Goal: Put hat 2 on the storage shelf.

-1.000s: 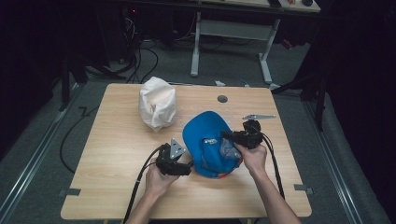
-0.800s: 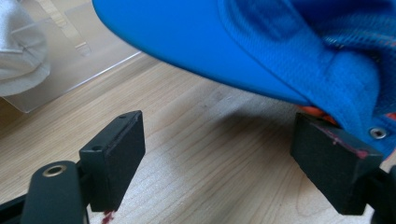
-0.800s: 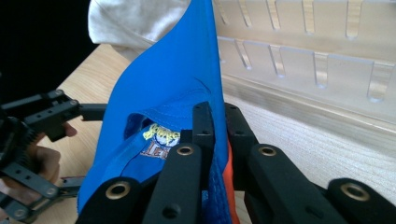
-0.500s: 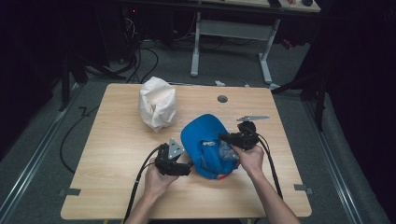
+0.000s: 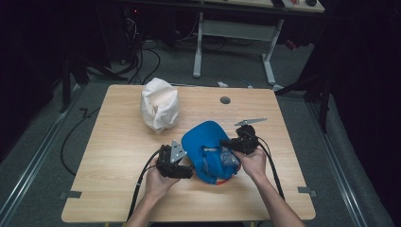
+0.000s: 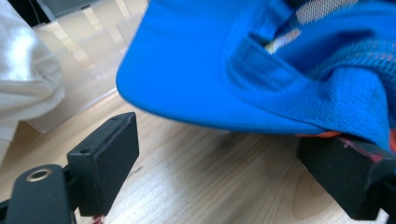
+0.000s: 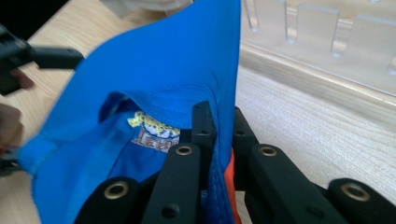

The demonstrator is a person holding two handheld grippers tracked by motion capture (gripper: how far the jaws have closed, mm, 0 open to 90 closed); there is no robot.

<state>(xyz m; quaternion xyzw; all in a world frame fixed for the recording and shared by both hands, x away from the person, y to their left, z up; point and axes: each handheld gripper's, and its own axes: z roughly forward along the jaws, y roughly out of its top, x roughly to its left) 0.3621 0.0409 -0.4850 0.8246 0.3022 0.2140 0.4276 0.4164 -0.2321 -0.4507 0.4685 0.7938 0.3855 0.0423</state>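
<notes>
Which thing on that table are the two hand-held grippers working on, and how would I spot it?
On the wooden table, look at the near edge, between the person's two hands. There lies a bright blue cap, upside down. The right gripper pinches its edge. Its only neighbour, the crumpled white cloth bundle farther back, is pale and untouched.

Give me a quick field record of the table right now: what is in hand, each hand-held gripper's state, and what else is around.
item in hand: blue fabric cap, lying upside down on the light wooden table
right hand-held gripper: jaws shut on the cap's edge, fabric pinched between them
left hand-held gripper: its jaws have just been opening; they stand wide, the cap's brim above them, nothing pinched
other cap: white fabric cap, behind and left of the blue one, apart from it
also on table: small grey metal piece near the right hand-held gripper
</notes>
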